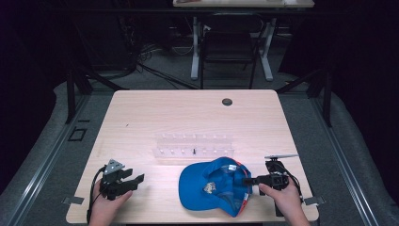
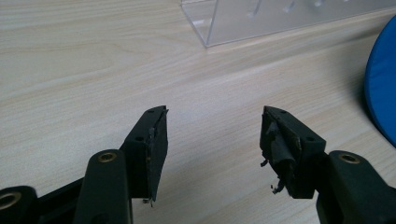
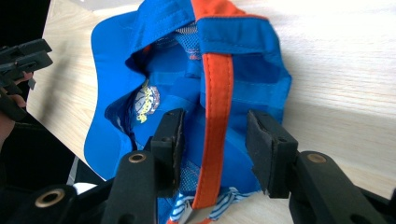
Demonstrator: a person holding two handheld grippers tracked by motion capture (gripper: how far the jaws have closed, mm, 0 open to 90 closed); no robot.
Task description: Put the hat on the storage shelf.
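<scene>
High view: cap (image 1: 211, 188) near table (image 1: 188, 113) edge

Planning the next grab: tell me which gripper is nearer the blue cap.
Right. The right gripper straddles the blue cap's orange band; the left gripper sits apart, open.

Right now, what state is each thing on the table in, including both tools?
Blue cap: lying crumpled, its orange strap between the right tool's jaws.
Right tool: open, jaws astride the strap, no pad pressing.
Left tool: open, empty, over bare table.
Clear rack: standing behind the cap, untouched.
</scene>
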